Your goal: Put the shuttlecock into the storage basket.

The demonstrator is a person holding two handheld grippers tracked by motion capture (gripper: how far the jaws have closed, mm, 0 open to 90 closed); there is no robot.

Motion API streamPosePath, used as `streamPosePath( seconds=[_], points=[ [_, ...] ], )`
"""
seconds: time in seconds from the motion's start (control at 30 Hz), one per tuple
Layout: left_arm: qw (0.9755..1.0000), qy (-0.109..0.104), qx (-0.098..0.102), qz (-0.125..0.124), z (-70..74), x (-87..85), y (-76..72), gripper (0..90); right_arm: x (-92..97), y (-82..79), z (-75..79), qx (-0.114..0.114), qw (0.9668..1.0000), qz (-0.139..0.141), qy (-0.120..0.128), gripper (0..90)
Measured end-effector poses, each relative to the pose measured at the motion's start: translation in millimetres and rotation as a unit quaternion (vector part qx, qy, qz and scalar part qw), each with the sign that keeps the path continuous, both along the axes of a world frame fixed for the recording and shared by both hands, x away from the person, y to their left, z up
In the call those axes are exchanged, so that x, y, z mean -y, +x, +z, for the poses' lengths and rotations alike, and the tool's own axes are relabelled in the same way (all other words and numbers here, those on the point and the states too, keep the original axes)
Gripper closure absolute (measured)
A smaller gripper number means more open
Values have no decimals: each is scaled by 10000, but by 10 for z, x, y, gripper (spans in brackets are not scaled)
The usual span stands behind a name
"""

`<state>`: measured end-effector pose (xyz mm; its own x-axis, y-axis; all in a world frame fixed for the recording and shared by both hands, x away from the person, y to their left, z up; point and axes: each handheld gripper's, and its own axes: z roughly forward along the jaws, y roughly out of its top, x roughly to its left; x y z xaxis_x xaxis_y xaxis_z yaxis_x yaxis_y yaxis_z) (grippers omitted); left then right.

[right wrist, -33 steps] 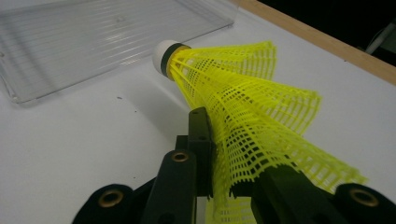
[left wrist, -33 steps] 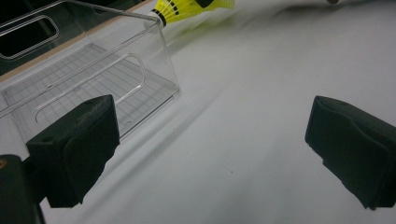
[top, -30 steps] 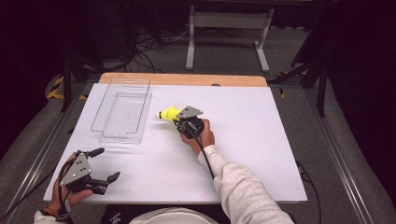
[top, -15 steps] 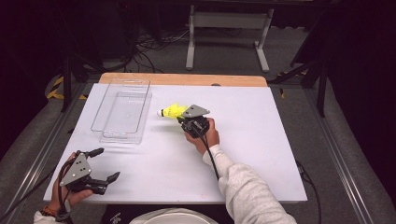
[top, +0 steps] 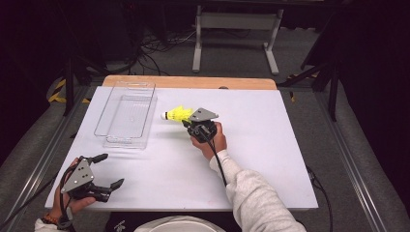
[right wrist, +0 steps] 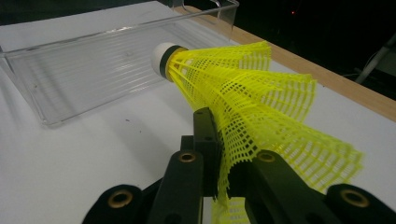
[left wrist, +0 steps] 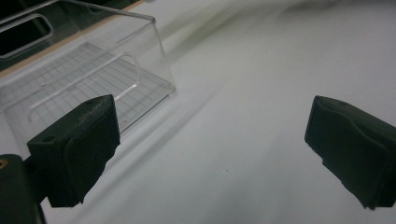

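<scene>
A yellow mesh shuttlecock (top: 178,114) with a white cork tip hangs just above the white table (top: 270,145), tip pointing left toward a clear plastic tray (top: 124,141). My right gripper (top: 186,122) is shut on the shuttlecock's skirt, held by a hand near the table's middle. In the right gripper view the jaws pinch the crumpled yellow skirt (right wrist: 243,98), with my right gripper (right wrist: 224,154) low in the frame and the tray (right wrist: 93,70) beyond. My left gripper (top: 111,170) rests at the front left corner, open and holding nothing, and its view has the left gripper (left wrist: 210,144) facing the tray's near corner (left wrist: 154,56).
The tray stands at the table's back left and holds nothing. A wooden strip (top: 193,82) runs along the far edge. Cables and a metal stand (top: 232,29) lie on the floor beyond. Dark rails flank both sides of the table.
The right gripper has shifted slightly with the shuttlecock in its grip, staying close to the tray's right side. The left gripper has not moved.
</scene>
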<state>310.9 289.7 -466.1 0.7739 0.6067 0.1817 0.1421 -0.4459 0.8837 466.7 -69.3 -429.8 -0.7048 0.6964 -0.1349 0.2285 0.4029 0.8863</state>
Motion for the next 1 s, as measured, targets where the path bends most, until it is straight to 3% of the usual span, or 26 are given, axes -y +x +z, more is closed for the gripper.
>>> streamPosePath(
  seconds=[0.1, 0.57, 1.0],
  points=[
    [9999, 89, -32, -43, -8, 29, 1, 42, 8, 2, 25, 63, 10000, 12, 59, 874],
    [10000, 26, 26, 21, 4, -3, 6, 44, 4, -7, 78, 160, 9997, 40, 192, 875],
    [10000, -35, 57, 38, 19, -28, 1, 44, -140, -8, 209, 286, 9993, 169, 195, 876]
  ],
)
